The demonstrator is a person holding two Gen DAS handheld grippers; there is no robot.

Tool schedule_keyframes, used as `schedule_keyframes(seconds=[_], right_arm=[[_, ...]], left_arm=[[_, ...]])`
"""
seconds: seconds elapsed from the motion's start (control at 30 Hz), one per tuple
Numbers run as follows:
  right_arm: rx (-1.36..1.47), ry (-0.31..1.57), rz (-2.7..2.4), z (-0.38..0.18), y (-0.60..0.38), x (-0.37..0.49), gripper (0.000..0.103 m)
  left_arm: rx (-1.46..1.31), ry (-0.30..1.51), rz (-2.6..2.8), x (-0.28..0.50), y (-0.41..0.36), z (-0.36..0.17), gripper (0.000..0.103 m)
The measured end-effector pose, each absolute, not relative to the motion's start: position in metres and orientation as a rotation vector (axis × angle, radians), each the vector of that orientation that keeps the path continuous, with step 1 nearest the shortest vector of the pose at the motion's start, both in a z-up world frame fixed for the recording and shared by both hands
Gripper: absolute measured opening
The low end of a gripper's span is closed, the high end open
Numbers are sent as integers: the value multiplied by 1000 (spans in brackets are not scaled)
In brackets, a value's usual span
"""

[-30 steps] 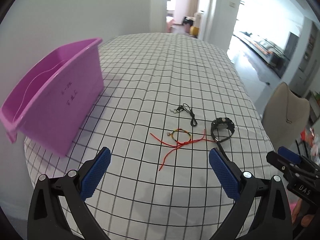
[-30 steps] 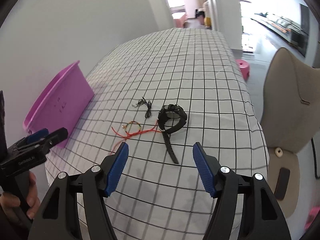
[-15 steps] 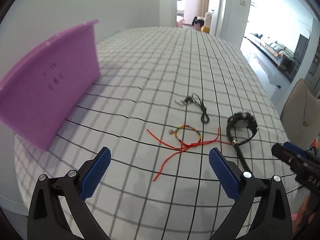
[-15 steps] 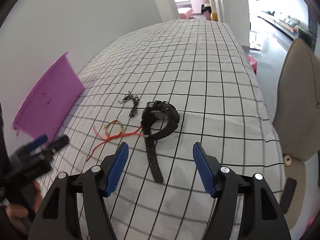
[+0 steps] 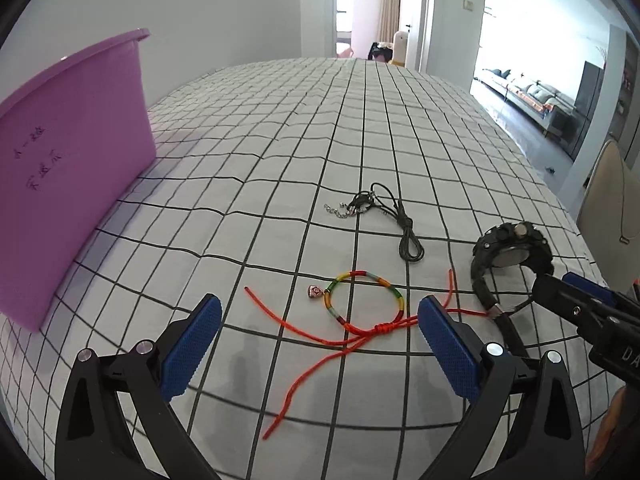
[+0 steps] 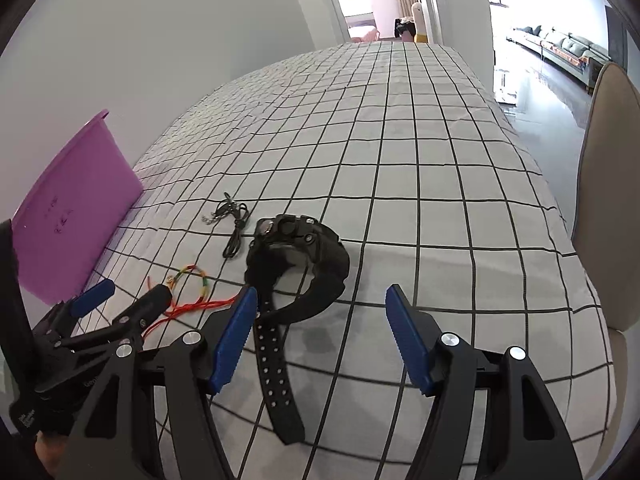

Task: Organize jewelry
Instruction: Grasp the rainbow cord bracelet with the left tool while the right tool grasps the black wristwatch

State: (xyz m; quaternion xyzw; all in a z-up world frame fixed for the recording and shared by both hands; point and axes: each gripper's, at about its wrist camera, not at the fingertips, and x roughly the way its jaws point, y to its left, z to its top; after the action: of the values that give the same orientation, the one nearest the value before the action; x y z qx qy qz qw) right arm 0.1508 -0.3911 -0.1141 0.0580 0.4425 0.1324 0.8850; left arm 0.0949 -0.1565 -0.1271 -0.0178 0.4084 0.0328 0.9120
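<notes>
Table (image 5: 280, 152): covered by a white cloth with a black grid (creased toward the far end). Wall (image 5: 220, 20): plain, light grey, along the left side. Doorway (image 5: 360, 12): beyond the far end, opening onto a bright room. Sofa (image 5: 520, 88): far right, in the adjoining room. Chair (image 6: 608, 200): beige, just beside the right edge.

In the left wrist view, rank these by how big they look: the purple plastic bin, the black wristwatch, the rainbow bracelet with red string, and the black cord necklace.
1. Purple plastic bin, by far the largest.
2. Rainbow bracelet with red string, counting its trailing red ends.
3. Black wristwatch, its strap partly hidden by the right gripper.
4. Black cord necklace, though it lies farther away.
</notes>
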Motion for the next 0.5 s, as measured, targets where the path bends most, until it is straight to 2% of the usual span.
schedule_keyframes(seconds=[0.5], right_arm=[[83,923,245,-127,-378,167,64]], left_arm=[[-48,866,62,114,-151,-139,97]])
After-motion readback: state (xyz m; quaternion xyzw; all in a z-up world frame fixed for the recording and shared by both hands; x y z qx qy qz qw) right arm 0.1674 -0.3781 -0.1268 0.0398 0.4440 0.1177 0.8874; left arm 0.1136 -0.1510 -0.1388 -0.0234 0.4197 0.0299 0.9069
